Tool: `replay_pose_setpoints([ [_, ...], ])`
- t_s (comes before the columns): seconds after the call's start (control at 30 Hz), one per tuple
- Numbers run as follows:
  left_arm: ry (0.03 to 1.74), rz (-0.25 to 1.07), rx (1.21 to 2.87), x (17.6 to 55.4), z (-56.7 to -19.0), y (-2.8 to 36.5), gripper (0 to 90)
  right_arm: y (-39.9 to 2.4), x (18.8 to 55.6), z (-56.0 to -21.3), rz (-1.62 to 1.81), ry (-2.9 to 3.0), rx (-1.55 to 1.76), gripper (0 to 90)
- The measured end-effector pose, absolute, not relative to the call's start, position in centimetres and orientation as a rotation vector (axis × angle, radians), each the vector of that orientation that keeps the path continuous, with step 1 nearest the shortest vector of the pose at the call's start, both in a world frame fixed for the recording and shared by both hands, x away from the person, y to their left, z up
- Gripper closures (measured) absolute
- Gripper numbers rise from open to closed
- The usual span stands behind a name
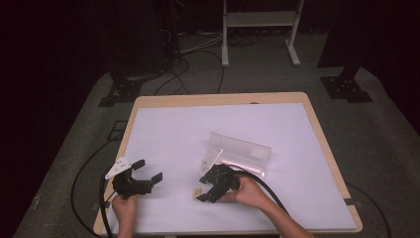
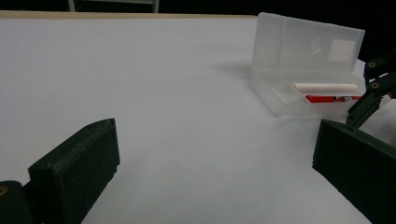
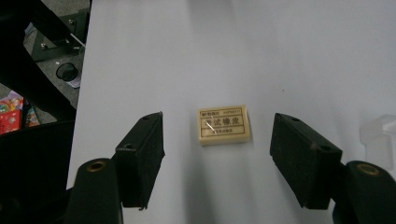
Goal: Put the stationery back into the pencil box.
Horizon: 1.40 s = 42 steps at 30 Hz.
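A cream eraser (image 3: 223, 124) with a printed label lies flat on the white mat, in the gap between the tips of my right gripper (image 3: 217, 128). Its jaws stand wide on either side, with no pad touching the eraser. In the high view that gripper (image 1: 202, 187) points left at the eraser (image 1: 196, 191) near the table's front middle. A translucent pencil case (image 1: 242, 153) lies open just behind it. Inside the case (image 2: 303, 70) are a white stick (image 2: 324, 87) and a red pen (image 2: 327, 98). My left gripper (image 1: 148, 169) rests open at the front left, with nothing between its fingers.
The white mat (image 1: 218, 124) covers most of the wooden table (image 1: 317, 124). Black cables trail off the front edge and over the grey floor. A white frame (image 1: 260, 25) and dark stand bases sit beyond the table's far side.
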<state>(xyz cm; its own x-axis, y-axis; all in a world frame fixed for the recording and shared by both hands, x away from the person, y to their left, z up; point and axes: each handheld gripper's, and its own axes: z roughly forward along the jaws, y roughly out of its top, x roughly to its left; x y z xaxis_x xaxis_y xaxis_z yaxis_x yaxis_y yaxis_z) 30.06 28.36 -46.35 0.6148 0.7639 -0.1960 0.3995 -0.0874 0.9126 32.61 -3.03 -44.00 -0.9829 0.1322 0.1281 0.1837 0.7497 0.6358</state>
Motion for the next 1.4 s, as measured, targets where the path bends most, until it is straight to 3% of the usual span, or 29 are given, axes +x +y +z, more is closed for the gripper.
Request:
replay_pose_setpoints([
  [0.7,0.963,0.399,1.705,30.0,-46.3,28.4,0.0,-1.2,33.0,-45.3,-0.989,-2.907,-0.222,41.0],
  [0.93,0.962,0.398,1.705,30.0,-46.3,28.4,0.0,-1.0,33.2,-45.6,-0.959,-2.917,-0.203,46.5],
  [1.1,0.961,0.399,1.705,30.0,-46.3,28.4,0.0,-1.2,33.2,-45.5,-0.961,-2.916,-0.187,57.1],
  [1.4,0.963,0.4,1.705,30.0,-46.3,28.4,0.0,-1.4,33.2,-45.0,-0.978,-2.915,-0.176,57.9],
])
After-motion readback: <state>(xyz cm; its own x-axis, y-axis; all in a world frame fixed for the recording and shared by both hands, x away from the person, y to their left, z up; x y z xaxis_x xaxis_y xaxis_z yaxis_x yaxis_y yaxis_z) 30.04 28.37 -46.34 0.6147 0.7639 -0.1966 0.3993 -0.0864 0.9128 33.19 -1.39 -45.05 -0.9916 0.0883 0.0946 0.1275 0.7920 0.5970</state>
